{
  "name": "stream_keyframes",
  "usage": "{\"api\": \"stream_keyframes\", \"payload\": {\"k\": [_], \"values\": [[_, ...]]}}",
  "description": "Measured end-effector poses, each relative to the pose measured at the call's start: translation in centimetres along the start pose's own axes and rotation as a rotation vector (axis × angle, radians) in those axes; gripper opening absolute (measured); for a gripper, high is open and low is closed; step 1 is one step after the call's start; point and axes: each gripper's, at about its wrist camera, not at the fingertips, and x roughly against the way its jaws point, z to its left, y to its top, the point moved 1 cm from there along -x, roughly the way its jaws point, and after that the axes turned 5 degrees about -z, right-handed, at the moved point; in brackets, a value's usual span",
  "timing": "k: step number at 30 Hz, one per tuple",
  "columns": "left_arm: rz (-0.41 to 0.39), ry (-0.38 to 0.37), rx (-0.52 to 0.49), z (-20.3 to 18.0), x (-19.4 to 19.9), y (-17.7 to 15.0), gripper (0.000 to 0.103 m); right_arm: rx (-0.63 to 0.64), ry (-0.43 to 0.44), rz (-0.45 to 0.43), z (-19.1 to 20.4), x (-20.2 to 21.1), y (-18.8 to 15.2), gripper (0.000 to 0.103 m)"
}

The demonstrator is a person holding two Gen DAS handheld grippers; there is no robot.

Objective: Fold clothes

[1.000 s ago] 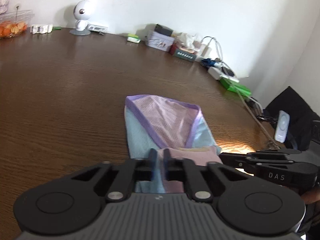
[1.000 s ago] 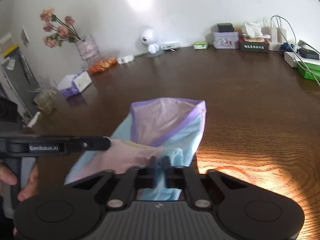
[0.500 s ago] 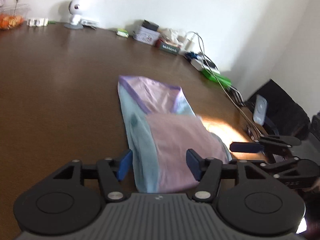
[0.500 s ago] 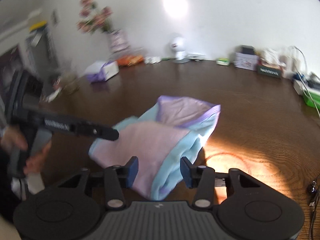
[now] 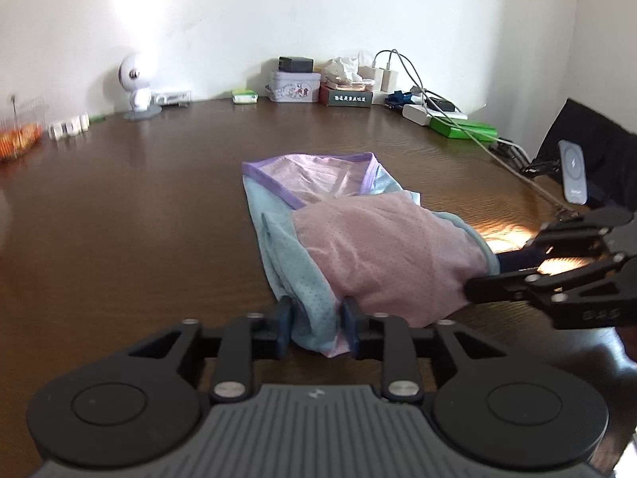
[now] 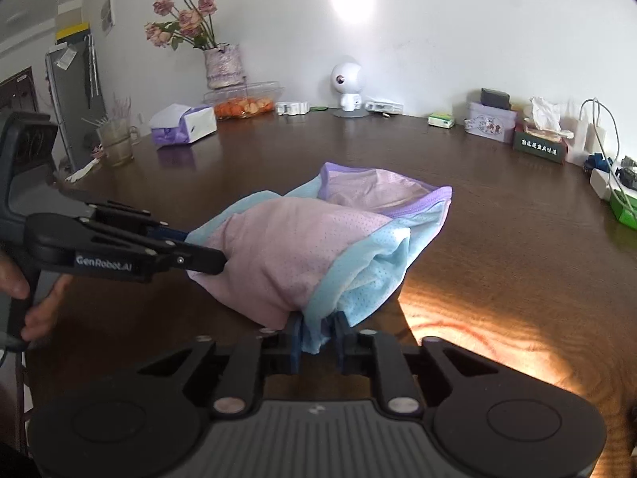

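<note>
We see the pink and blue garment (image 5: 358,247) lying folded on the brown table (image 5: 119,219). Our left gripper (image 5: 317,324) is closing, its near hem between the spread fingers. Our right gripper (image 6: 316,336) is closing too, a blue fold between its fingers.

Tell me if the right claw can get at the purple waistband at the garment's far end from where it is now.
Probably not directly. The right claw is closing around the garment's near blue edge, and the folded pink bulk lies between it and the purple waistband. It would have to let go and reach over.
</note>
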Motion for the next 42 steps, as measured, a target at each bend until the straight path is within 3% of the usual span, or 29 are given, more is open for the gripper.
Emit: {"api": "stream_keyframes", "payload": {"k": [1, 2, 3, 6, 8, 10, 17, 42], "values": [[-0.006, 0.007, -0.012, 0.0, 0.3, -0.2, 0.068, 0.002, -0.005, -0.004, -0.3, 0.2, 0.2, 0.052], [-0.013, 0.002, -0.021, 0.1, 0.6, -0.6, 0.088, 0.015, -0.005, 0.000, -0.6, 0.7, 0.0, 0.074], [-0.010, 0.003, -0.030, 0.1, 0.9, -1.1, 0.097, 0.035, -0.002, 0.012, -0.7, 1.0, -0.3, 0.081], [0.026, 0.036, -0.035, 0.1, 1.0, -1.7, 0.101, 0.090, -0.044, 0.052, -0.6, 1.1, -1.4, 0.087], [0.030, 0.081, -0.032, 0.1, 0.9, -1.8, 0.103, 0.087, -0.059, 0.050, -0.6, 0.8, -1.6, 0.103], [0.032, 0.118, -0.031, 0.0, 0.7, -1.7, 0.103, 0.071, -0.066, 0.048, -0.6, 0.5, -1.6, 0.103], [0.025, 0.081, -0.020, 0.1, 0.4, -2.0, 0.102, 0.047, -0.076, 0.046, -0.6, 0.4, -1.9, 0.103], [0.025, 0.086, -0.003, 0.0, 0.1, -1.9, 0.102, 0.047, -0.077, 0.046, -0.5, 0.4, -1.9, 0.103]]}}
